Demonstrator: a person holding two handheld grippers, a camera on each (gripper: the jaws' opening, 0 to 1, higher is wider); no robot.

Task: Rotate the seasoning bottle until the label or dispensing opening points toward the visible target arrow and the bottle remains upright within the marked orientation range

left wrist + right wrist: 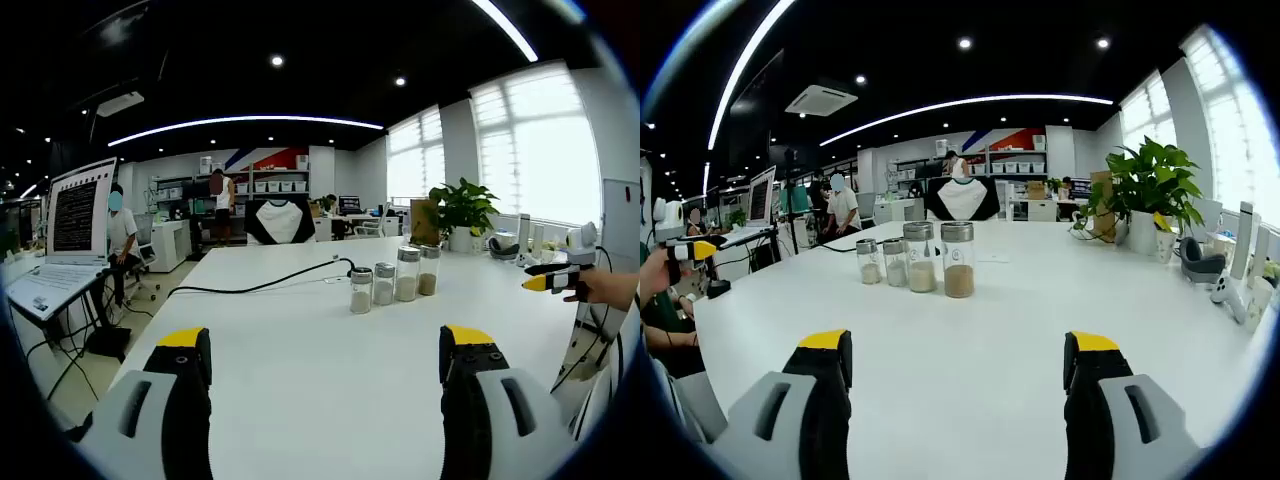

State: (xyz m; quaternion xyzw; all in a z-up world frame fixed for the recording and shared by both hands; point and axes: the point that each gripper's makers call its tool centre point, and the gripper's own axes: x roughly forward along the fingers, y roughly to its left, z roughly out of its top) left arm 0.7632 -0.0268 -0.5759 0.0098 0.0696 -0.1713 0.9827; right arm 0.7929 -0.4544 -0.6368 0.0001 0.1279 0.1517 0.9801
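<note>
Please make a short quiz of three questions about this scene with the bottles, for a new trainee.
1. True or false: the right gripper is shut on a bottle.
2. How many bottles stand in the row on the white table?
3. What lies on the table behind the bottles? A) black cable B) red cloth C) plate

Key: 1 false, its fingers are apart with nothing between them. 2 four. 3 A.
</note>
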